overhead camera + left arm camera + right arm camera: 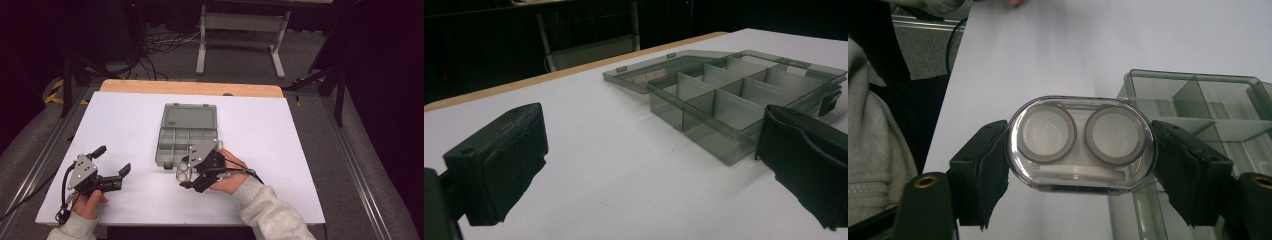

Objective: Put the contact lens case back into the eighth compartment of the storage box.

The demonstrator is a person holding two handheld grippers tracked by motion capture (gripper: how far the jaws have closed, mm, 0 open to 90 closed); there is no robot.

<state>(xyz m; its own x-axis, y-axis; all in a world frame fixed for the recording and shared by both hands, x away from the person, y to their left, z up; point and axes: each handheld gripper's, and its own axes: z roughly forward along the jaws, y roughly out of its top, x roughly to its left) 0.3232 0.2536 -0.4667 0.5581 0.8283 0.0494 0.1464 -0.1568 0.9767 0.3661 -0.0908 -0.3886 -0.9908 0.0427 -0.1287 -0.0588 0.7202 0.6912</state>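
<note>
A clear oval case [1080, 142] with two round wells is clamped end to end between the black jaws of my right gripper [1083, 167]. In the high view the case [182, 169] hangs just off the near right corner of a smoky grey organizer box [175, 145], with my right gripper [186, 175] shut on it. The box lies open, its lid [190, 117] flat on the far side, and its compartments [724, 100] look empty. My left gripper [112, 160] rests at the near left, jaws wide apart with nothing between them [654, 170], pointing toward the box.
A white sheet [125, 120] covers the table, with a wooden strip [190, 87] along the far edge. Metal rails run down both sides. A grey stand [240, 30] and cables lie on the floor beyond. Sleeved forearms enter from the bottom.
</note>
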